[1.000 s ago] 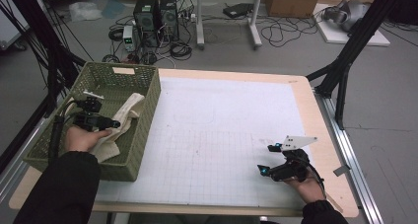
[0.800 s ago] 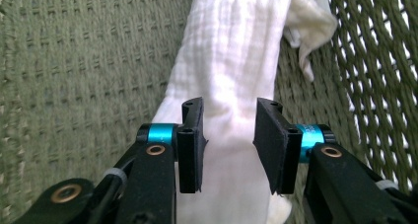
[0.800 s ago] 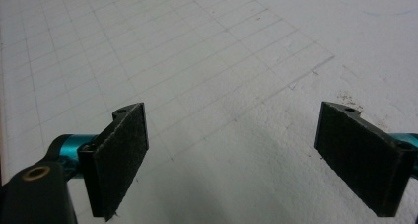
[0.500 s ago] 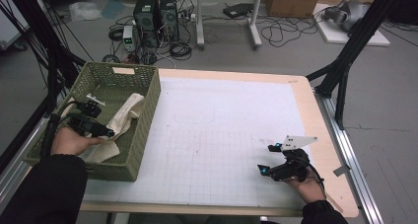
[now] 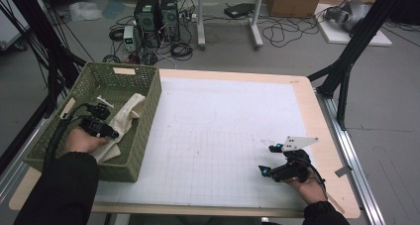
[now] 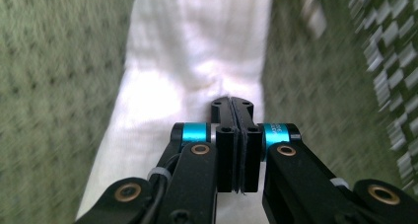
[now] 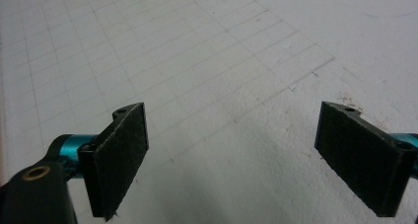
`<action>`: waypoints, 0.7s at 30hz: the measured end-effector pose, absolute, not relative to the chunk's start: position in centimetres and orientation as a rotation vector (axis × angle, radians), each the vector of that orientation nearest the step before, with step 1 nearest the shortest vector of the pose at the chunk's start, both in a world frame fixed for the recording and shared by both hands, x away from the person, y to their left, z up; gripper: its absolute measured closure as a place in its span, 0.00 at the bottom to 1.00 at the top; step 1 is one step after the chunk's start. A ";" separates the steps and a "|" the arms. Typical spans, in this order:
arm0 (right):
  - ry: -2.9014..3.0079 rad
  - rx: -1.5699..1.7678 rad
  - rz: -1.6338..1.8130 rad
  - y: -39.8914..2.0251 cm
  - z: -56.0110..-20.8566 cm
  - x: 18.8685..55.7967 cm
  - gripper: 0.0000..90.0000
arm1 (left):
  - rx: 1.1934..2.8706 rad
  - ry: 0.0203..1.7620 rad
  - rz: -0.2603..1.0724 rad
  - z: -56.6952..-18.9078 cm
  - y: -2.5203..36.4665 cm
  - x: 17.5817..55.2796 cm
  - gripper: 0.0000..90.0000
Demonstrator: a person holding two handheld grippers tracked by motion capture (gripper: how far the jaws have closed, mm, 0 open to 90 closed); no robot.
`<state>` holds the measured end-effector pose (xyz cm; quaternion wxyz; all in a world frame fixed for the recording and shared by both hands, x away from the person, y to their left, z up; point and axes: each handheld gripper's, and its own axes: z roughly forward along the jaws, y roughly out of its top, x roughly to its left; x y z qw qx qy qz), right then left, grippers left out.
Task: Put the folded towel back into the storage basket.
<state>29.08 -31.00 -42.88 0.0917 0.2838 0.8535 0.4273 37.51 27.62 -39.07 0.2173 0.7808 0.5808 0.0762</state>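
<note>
1. The green basket is my landmark: a woven plastic basket with a pale label on its far rim, sitting at the left end of the table.
2. Beside the basket, to its right, a white gridded mat covers most of the table; it bears faint pencil lines.
3. Beyond the basket, on the floor past the table's far edge, stand dark computer towers among loose cables.
4. The basket's high walls rise on both sides of my left gripper, so they hem it in.
5. The cloth lies inside the basket, running along the floor of it toward the right wall. It is white to cream, soft, with a fine woven texture and a few shallow creases.
6. My left fingers have just been closing and now press together, pinching a small fold of the cloth at their tips.
7. My right gripper rests well to the right of the basket, near the table's right end, its fingers spread wide with only the mat between them.
</note>
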 end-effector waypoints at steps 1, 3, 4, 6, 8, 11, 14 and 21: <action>2.534 0.848 1.269 -31.0 -42.8 29.1 0.14 | 2.110 1.607 0.212 -39.0 27.6 37.6 0.98; 2.530 0.849 1.274 -31.1 -42.8 29.1 0.14 | 2.064 1.608 0.224 -39.0 27.3 37.7 0.98; 2.532 0.845 1.275 -31.0 -42.8 29.1 0.14 | 2.113 1.616 0.224 -39.3 27.1 37.7 0.98; 2.531 0.839 1.273 -31.0 -42.8 29.0 0.14 | 2.214 1.656 0.207 -40.0 27.0 37.8 0.97; 2.531 0.839 1.275 -31.1 -42.8 29.0 0.14 | 2.243 1.648 0.189 -40.0 27.0 37.7 0.95; 2.524 0.846 1.283 -31.2 -42.7 29.0 0.14 | 2.262 1.626 0.230 -39.3 27.2 37.4 0.89; 2.520 0.846 1.284 -31.1 -42.7 28.9 0.14 | 2.277 1.595 0.245 -38.4 27.4 37.1 0.83; 2.526 0.841 1.272 -31.0 -42.7 29.0 0.14 | 2.299 1.493 0.239 -36.6 28.4 36.0 0.82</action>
